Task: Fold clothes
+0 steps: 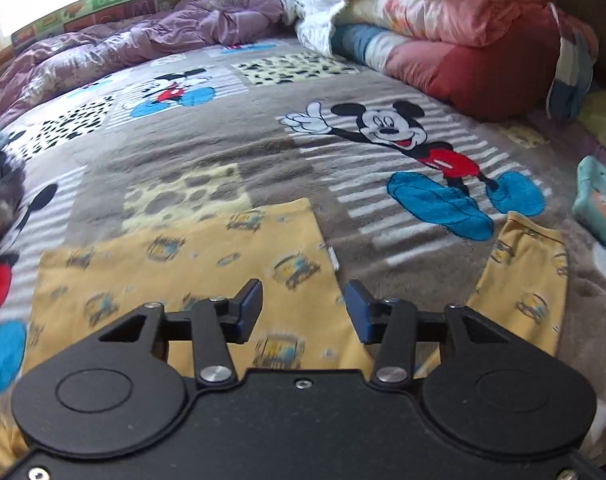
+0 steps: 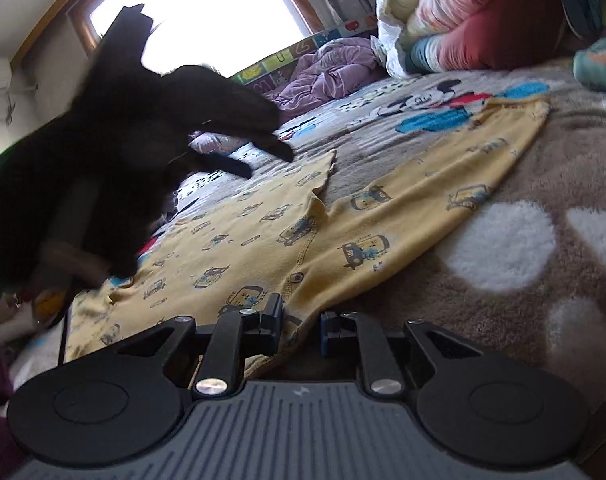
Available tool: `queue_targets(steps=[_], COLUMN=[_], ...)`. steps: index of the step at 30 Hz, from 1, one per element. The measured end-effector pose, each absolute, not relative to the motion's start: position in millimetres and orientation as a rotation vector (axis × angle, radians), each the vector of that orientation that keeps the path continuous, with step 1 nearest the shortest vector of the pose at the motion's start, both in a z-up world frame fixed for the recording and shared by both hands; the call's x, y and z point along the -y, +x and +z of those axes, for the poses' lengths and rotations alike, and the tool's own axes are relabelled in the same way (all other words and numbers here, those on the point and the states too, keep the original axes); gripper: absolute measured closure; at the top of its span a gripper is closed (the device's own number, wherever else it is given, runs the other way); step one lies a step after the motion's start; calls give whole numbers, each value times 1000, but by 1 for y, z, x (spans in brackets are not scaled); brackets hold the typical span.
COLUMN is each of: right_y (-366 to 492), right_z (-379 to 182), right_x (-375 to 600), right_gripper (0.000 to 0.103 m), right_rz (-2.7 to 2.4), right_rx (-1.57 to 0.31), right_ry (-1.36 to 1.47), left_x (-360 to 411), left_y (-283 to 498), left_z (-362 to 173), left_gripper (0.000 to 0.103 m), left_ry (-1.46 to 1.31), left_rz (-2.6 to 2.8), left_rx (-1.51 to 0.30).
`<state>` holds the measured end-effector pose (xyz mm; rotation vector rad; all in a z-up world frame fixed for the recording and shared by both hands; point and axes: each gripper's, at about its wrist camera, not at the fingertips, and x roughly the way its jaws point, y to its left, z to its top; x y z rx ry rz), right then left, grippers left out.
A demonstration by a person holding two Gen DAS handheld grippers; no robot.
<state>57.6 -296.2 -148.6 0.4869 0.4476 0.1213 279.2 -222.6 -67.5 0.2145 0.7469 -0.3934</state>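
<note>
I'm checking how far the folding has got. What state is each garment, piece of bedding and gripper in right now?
Yellow car-print cotton garment: spread flat on the bed, unfolded, legs apart.
Grey cartoon-mouse fleece blanket: laid out flat under it.
Purple quilt: crumpled at the far edge.
Pink and red bedding pile: stacked.
Teal folded garment: folded, set aside.
Left gripper: open, above the garment.
Right gripper: jaws narrow, at the garment's near edge; grip unclear.
</note>
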Motion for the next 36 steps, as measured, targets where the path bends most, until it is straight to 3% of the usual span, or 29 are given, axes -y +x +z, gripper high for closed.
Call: queue_targets(steps=[3, 14, 16, 20, 22, 25, 30, 33, 36], right_y=[59, 56, 56, 56, 57, 56, 55, 55, 56], right_z=[-148, -149, -149, -148, -147, -146, -144, -145, -145], right_x=[296, 295, 294, 294, 295, 295, 296, 296, 295], right_gripper=[84, 85, 85, 84, 86, 87, 87, 87, 87], right_rz=[119, 130, 129, 136, 137, 136, 135, 133, 133], right_rx=[-451, -442, -442, -448, -449, -446, -442, -444, -447], right_ry=[479, 452, 451, 457, 460, 460, 456, 457, 458], left_x=[247, 285, 289, 294, 295, 293, 286, 288, 296], left_y=[303, 344, 347, 353, 355, 358, 367, 370, 370], left_z=[-73, -87, -90, -96, -98, -97, -88, -83, -79], left_gripper=[67, 74, 81, 85, 94, 97, 96, 76, 76], left_ry=[292, 441, 464, 499, 512, 506, 399, 364, 395], left_rz=[-384, -338, -332, -317, -311, -313, -340, -357, -372], left_rx=[-779, -851, -860, -880, -883, -886, -928, -940, -931])
